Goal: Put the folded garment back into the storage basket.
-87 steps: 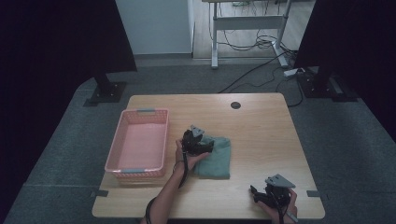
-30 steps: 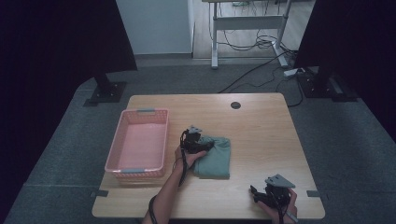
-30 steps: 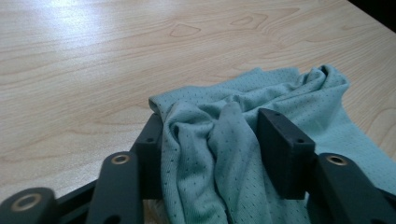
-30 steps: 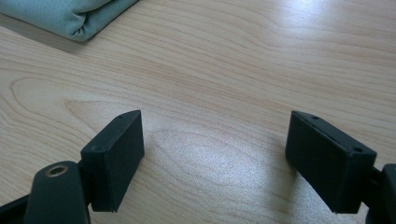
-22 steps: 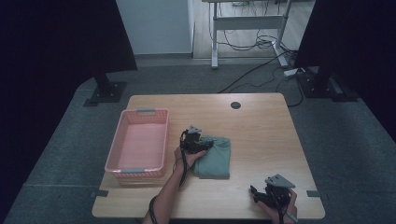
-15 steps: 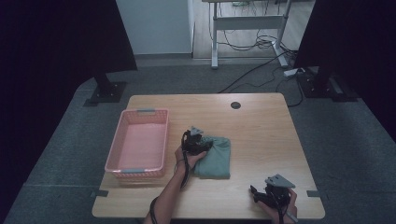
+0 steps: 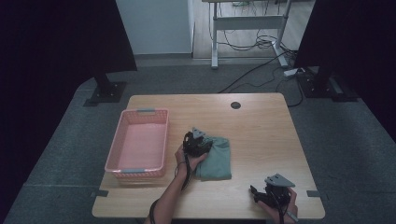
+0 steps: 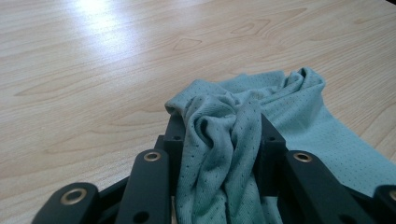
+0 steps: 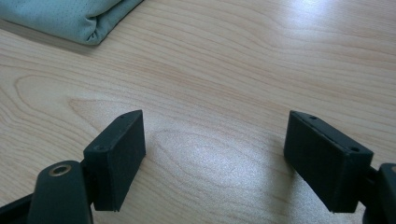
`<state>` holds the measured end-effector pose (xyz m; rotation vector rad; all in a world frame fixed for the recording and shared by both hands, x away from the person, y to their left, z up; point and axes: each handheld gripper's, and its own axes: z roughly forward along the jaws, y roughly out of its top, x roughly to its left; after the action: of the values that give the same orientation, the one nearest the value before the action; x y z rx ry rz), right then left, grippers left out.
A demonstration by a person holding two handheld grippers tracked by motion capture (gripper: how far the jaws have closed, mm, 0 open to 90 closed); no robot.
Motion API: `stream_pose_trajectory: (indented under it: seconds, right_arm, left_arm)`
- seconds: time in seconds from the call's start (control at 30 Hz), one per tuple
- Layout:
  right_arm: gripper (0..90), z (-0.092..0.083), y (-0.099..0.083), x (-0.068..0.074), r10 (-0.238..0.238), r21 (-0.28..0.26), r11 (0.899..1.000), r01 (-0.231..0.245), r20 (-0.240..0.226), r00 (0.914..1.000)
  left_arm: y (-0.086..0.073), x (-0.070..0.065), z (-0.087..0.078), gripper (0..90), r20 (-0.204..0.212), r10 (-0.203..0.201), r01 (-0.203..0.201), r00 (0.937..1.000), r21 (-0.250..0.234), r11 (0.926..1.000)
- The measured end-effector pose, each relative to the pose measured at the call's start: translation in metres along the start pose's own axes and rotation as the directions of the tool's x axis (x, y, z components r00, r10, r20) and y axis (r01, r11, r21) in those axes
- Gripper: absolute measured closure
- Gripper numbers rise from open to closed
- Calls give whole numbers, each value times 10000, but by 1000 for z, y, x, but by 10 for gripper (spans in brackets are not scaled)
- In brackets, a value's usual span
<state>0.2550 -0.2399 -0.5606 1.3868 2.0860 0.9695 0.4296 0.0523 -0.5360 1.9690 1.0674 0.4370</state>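
At the table's near edge, the right gripper point(image 7: 273, 193) rests in the person's right hand point(image 7: 286, 205), its jaws spread wide over bare wood and grasping nothing; the right gripper view shows open tabletop between them, with a folded corner of the green mesh shirt point(image 9: 70, 16) lying farther off. Toward the middle of the wooden table point(image 7: 261, 135), the left gripper point(image 8: 219, 140) has just closed its jaws and now pinches a bunched ridge of the shirt's perforated fabric, the pads pressing the gathered cloth from both sides. The high view places that left gripper point(image 7: 198, 143) at the shirt's point(image 7: 217, 161) left edge, with the rest of the garment lying folded flat on the table. Just to the left of the shirt stands a pink plastic basket point(image 7: 138, 170) with grey handles. A round cable grommet point(image 7: 236, 105) sits near the table's far edge. No writing or brand can be read on anything.
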Motion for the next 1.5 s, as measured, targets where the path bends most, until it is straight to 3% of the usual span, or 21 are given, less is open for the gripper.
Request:
stream_pose_trajectory:
  seconds: [0.2,0.37,0.7,1.03,1.5]
  right_arm:
    - [243,2,5,4,-296,7,9996,296,-226,9993]
    - [252,3,14,11,-481,-341,9983,465,-476,9977]
    - [258,12,24,16,-666,-283,9975,646,-777,9948]
    - [262,18,34,26,-720,-285,9972,693,-1068,9917]
    - [255,28,49,39,-918,-127,9958,910,-1466,9849]
  left_arm:
    - [1,-4,-1,645,-77,135,-135,9999,42,9999]
    - [3,-5,-1,644,-118,104,-103,9999,97,9999]
    - [3,-7,-1,644,-182,143,-141,9997,146,9998]
    - [8,-8,2,643,40,315,-316,9995,327,9990]
    - [8,-7,3,642,64,229,-231,9997,345,9991]
